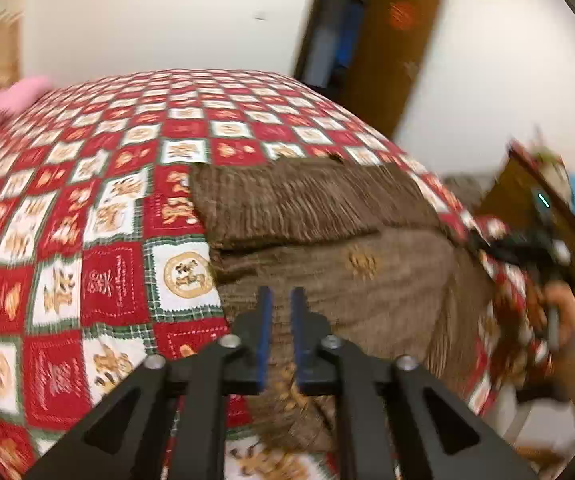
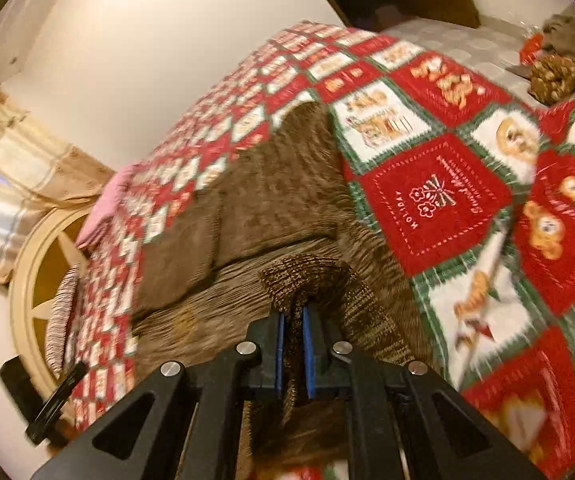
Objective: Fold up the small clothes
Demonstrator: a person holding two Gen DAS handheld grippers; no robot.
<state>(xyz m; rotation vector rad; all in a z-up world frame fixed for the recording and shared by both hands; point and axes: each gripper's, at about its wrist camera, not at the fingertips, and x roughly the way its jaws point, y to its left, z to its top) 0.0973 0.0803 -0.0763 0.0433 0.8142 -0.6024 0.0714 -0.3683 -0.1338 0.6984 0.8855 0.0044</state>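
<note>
Left claw, right claw: black angular linkage, silver screws, blue finger pads.

Bed surface: patterned quilt lies open and unobstructed from 8 to 11 o'clock of the brown knitted garment. At 10 o'clock, far corner, a pink item. At 3 o'clock, a hand and dark furniture crowd the quilt's edge.

left gripper: above the brown knit garment, jaws narrowly apart, nothing clamped | right gripper: pads pinching a raised fold of that garment | hand: at the garment's right
</note>
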